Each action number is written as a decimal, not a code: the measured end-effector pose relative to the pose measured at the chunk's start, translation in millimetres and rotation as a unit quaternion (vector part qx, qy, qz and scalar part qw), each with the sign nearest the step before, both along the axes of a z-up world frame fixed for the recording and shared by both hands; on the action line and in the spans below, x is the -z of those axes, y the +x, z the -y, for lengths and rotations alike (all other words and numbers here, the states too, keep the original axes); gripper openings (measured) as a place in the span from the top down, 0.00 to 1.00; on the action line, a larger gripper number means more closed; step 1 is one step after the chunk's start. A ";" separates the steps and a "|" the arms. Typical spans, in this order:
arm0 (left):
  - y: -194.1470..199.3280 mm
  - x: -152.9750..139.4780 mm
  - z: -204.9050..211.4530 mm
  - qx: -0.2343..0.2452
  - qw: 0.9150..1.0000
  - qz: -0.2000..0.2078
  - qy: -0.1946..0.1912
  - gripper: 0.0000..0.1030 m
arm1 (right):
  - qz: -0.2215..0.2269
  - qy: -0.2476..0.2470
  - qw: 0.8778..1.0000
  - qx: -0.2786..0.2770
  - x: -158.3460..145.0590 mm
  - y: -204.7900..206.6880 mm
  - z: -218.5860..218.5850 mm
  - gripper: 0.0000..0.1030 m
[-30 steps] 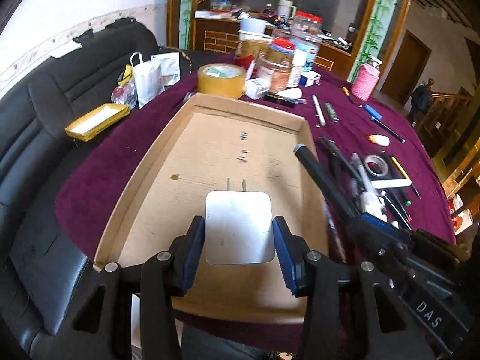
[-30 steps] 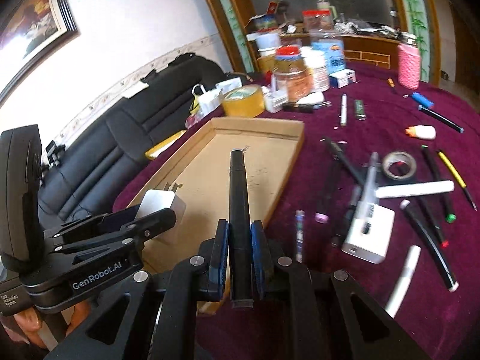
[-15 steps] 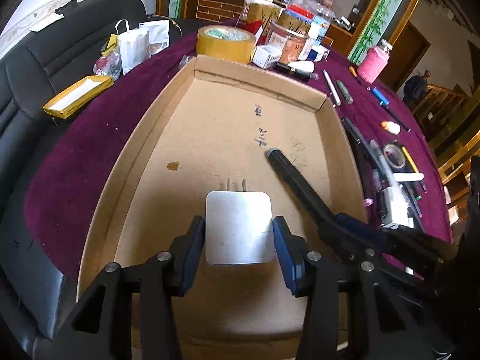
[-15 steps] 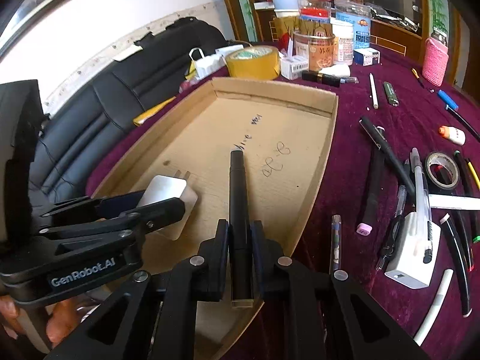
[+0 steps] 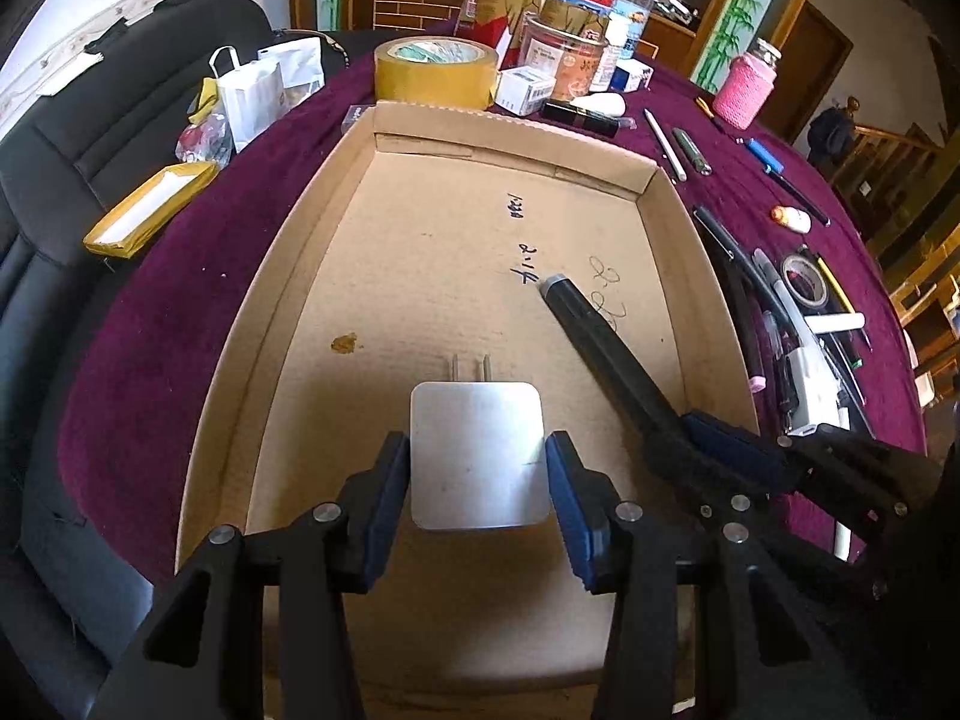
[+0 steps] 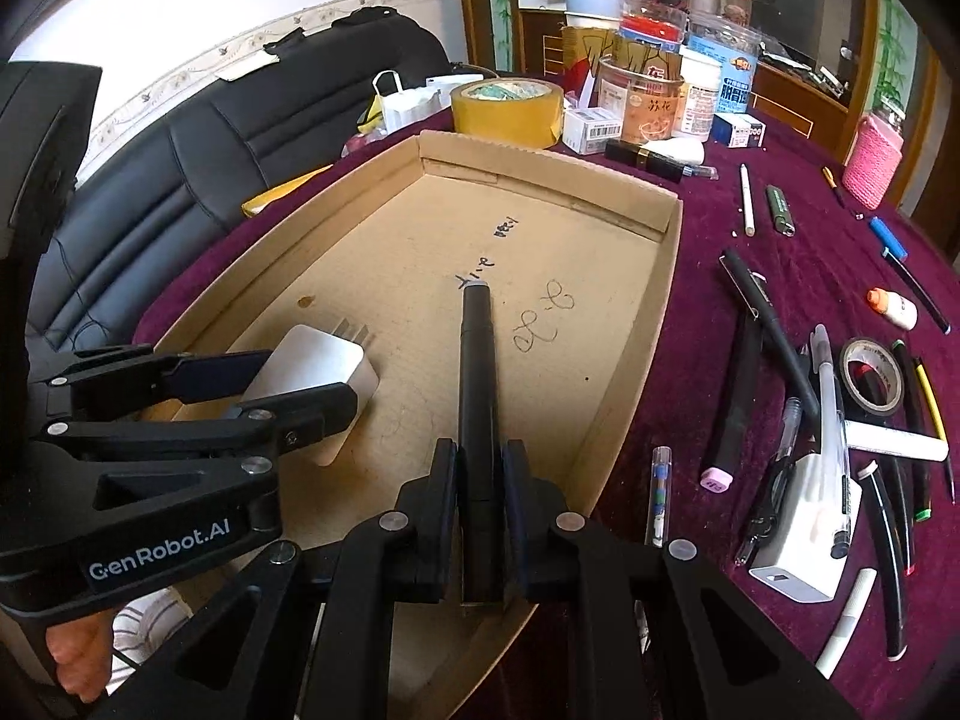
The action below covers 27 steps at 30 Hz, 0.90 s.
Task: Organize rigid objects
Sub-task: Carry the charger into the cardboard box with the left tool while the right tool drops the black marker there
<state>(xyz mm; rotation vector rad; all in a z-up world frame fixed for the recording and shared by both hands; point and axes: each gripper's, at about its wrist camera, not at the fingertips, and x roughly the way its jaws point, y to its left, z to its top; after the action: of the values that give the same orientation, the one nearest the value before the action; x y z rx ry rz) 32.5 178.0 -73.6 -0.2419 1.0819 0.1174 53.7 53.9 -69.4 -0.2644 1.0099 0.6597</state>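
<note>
While both hang over the tray (image 5: 288, 276), each tool grips 1 item.

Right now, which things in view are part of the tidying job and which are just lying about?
In the job:
- white plug adapter, held in the left tool
- black marker, held in the right tool
- cardboard tray below both

Lying about:
- tape roll
- pink bottle
- jars
- white paper bag
- black sofa
</note>
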 end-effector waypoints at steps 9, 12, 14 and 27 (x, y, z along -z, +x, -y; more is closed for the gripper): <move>3.8 6.1 -1.5 -0.001 1.000 -0.021 0.005 0.42 | -0.016 0.005 1.000 -0.023 -3.7 -4.9 5.4 0.79; 2.0 3.7 -4.3 -0.011 1.000 -0.016 -0.004 0.34 | -0.015 0.019 0.999 -0.033 -11.3 -10.5 12.9 0.68; -0.1 -2.1 -0.1 -0.011 1.000 -0.013 -0.004 0.30 | -0.013 0.039 0.998 -0.039 -18.3 -14.9 22.3 0.58; -4.1 -42.3 104.7 0.116 0.993 0.022 -0.027 0.23 | 0.012 0.104 0.990 0.092 -41.6 -25.1 142.3 0.49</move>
<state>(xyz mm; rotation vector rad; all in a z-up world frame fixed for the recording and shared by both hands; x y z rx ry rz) 28.4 73.2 -31.3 -0.1659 1.0633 -0.1250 28.6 -88.4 -27.8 0.0046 0.9221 0.5875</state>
